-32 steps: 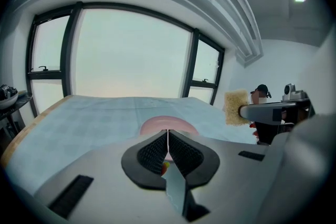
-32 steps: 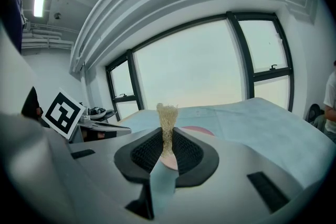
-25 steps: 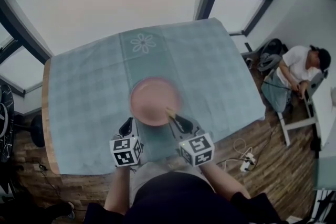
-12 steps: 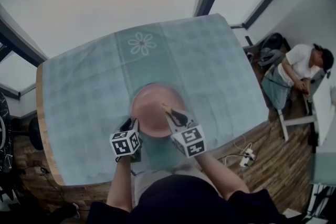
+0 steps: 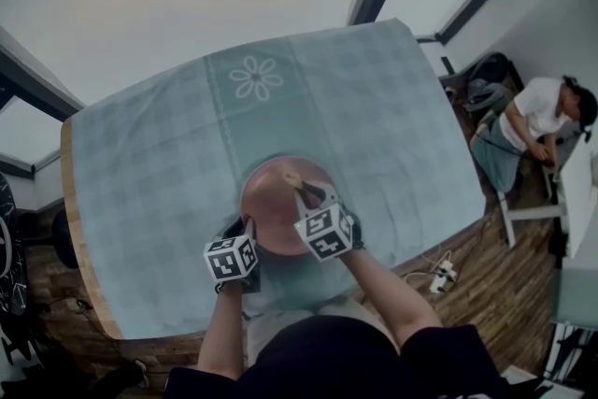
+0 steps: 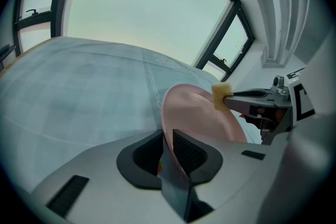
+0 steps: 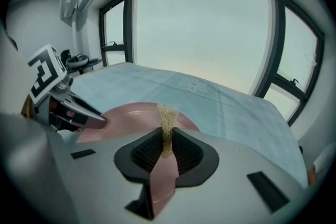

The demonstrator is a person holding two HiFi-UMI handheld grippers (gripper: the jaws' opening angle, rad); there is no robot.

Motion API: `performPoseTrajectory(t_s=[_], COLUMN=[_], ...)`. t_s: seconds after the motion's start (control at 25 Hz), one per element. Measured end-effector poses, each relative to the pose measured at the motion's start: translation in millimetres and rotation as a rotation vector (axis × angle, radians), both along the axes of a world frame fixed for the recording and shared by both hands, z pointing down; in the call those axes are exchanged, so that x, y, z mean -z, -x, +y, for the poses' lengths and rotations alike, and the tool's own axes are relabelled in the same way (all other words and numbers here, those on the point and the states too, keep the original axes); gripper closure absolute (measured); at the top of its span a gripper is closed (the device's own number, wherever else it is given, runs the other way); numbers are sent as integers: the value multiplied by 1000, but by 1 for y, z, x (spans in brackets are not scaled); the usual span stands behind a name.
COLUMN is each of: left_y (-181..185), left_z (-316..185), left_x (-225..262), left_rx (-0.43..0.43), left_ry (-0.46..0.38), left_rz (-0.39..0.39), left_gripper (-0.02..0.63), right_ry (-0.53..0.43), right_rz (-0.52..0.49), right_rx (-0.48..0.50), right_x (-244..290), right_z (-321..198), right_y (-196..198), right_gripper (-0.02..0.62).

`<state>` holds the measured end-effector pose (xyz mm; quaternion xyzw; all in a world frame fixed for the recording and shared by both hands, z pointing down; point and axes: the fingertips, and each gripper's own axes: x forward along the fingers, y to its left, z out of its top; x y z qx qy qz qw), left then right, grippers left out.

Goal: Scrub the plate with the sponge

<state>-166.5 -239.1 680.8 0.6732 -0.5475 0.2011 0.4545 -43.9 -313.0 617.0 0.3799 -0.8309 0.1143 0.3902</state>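
A pink plate (image 5: 277, 206) rests on the teal tablecloth near the table's front edge; in the left gripper view the plate (image 6: 195, 119) looks tilted up. My left gripper (image 5: 242, 230) is at the plate's near left rim. Its jaws are closing, the rim stands between them, and the pads touch it (image 6: 168, 150). My right gripper (image 5: 302, 192) reaches over the plate from the near right. It is shut on a small yellow sponge (image 5: 292, 179), which sticks up out of the jaws (image 7: 167, 116) above the plate (image 7: 123, 118).
The teal checked cloth (image 5: 177, 154) with a flower print (image 5: 255, 78) covers the table. A wooden table edge (image 5: 73, 229) shows at the left. At the right a person (image 5: 537, 121) sits by a desk. A power strip (image 5: 439, 276) lies on the wooden floor.
My right gripper has carried the sponge from the plate's near right rim inward over the plate. The left gripper has closed in on the plate's near left rim.
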Motion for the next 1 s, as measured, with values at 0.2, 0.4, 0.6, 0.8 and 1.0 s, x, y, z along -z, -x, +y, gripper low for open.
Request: performPoseTrajectory(t_s=[0.2,0.4,0.6,0.8,1.0], left_y=[-1,1,0,-1,-1], left_z=[-1,-9,-14,-15,-14], left_x=[0,9,17,23,26], left_rx=[2,25,23,20,27], left_ry=[-2,-54,-88,-116,-125], left_rz=[2,21,45,55,47], left_gripper=[545,563,566,565,565], right_ry=[-17,-20,-25,-7,-6], right_rz=[151,242,292,288,282], right_rx=[47,83,103,131,200], right_x=[-16,-29,-35,-36,-32], right_z=[-20,-26,-28,-19,-4], right_y=[1,5,10,21,40], right_gripper=[538,538,538,538,538])
